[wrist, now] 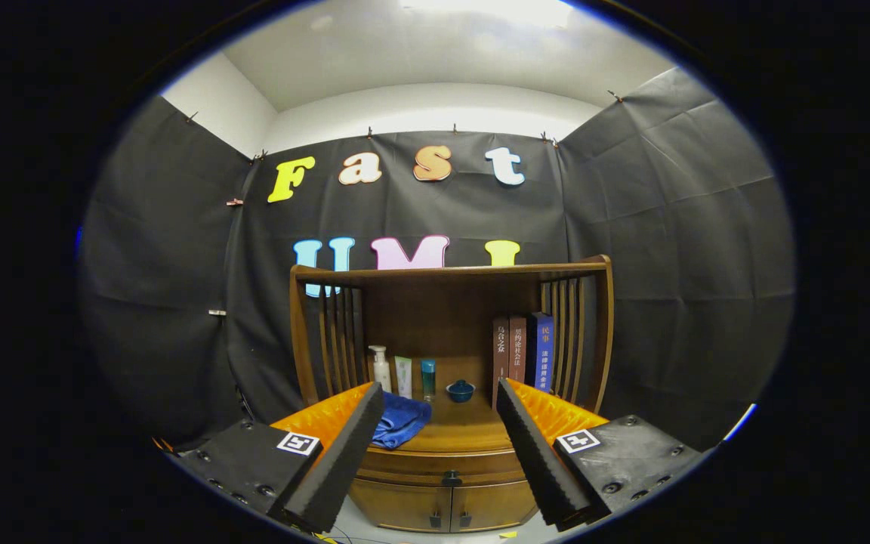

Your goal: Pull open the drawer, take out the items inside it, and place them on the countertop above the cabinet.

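A wooden cabinet (450, 483) stands ahead of me against the booth wall. Its drawer (442, 462) sits shut under the countertop (473, 431), with a small dark knob (451, 478) at the middle of the drawer front. My gripper (439, 397) is open, its two fingers spread wide, and hangs in the air some way in front of the cabinet. The knob lies between the fingers and well beyond them. Nothing is between the fingers. What the drawer holds is hidden.
On the countertop lie a blue cloth (403, 420), a white pump bottle (381, 368), a pale tube (403, 375), a teal bottle (428, 378) and a small blue lidded bowl (460, 390). Three books (522, 349) stand at the right. Slatted wooden sides and a top rail enclose it. Two small doors (446, 505) sit below the drawer.
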`<state>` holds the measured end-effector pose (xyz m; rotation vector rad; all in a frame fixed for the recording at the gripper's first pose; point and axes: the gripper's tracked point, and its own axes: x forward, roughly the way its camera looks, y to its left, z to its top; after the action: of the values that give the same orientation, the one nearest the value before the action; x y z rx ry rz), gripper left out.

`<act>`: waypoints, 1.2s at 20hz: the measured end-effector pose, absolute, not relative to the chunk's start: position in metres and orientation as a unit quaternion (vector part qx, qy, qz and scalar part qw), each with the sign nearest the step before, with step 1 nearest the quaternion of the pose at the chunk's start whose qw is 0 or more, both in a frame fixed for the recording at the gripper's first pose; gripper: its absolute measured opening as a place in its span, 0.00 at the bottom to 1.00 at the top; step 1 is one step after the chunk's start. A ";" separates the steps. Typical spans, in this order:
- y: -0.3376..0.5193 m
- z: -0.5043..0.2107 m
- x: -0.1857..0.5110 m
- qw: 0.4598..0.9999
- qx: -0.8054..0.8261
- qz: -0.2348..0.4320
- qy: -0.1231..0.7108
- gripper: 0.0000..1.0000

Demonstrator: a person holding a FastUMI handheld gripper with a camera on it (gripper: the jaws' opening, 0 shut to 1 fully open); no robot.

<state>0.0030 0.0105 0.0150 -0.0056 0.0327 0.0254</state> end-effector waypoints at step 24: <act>-0.022 -0.258 0.098 0.990 0.013 0.008 0.143 0.99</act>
<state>0.0981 -0.0221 -0.2578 0.0255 0.2861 0.0159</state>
